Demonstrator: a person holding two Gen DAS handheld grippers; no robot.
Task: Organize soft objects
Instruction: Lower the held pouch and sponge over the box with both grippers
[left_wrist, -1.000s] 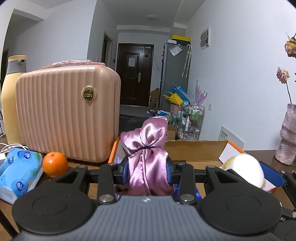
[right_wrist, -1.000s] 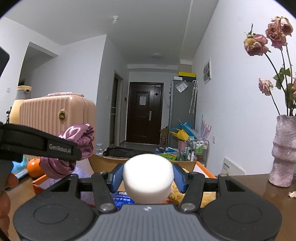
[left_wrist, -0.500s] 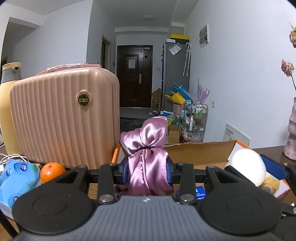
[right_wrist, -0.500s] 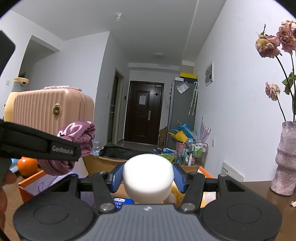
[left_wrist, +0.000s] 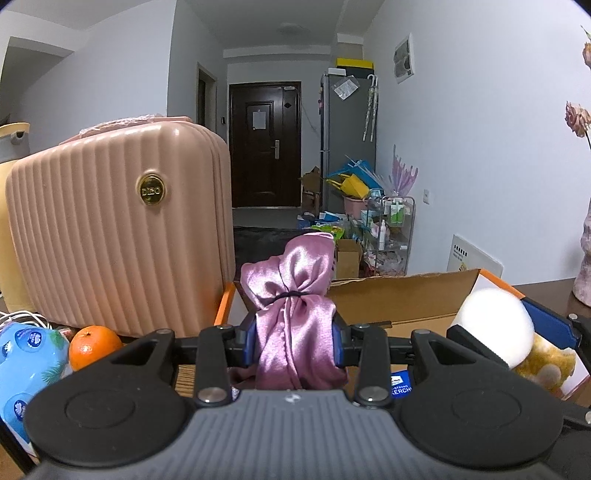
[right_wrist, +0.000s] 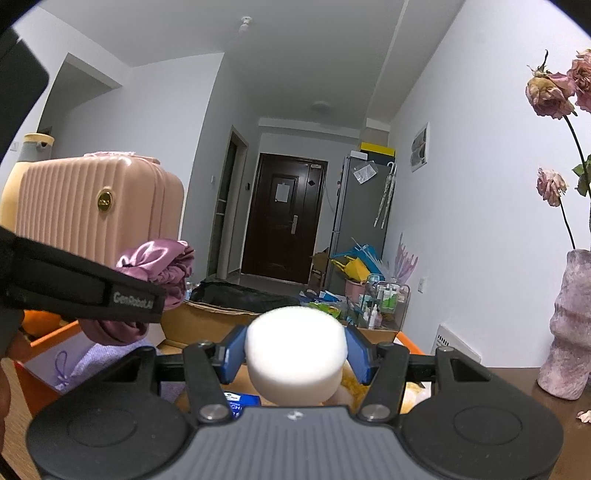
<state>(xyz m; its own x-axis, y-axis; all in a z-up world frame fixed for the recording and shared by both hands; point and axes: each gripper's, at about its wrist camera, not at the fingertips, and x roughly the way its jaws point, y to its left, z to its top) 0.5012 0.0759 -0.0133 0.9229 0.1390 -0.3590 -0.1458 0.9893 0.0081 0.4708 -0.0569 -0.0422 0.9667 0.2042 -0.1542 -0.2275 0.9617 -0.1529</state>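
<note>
Left gripper (left_wrist: 294, 341) clamped on pink satin bundle (left_wrist: 293, 306); right gripper (right_wrist: 295, 355) clamped on white foam cylinder (right_wrist: 295, 350), cardboard box (right_wrist: 207, 320) beyond the jaws.

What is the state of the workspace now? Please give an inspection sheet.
Surface: brown wooden table.
Job's things: pink satin bundle, white sponge, open cardboard box holding a yellow plush.
Clutter: pink case, orange, blue tissue pack, vase.
Grippers: left gripper clamps the bundle; right gripper clamps the sponge.
Cables: white cable.
Surroundings: dark door, cluttered hallway.
</note>
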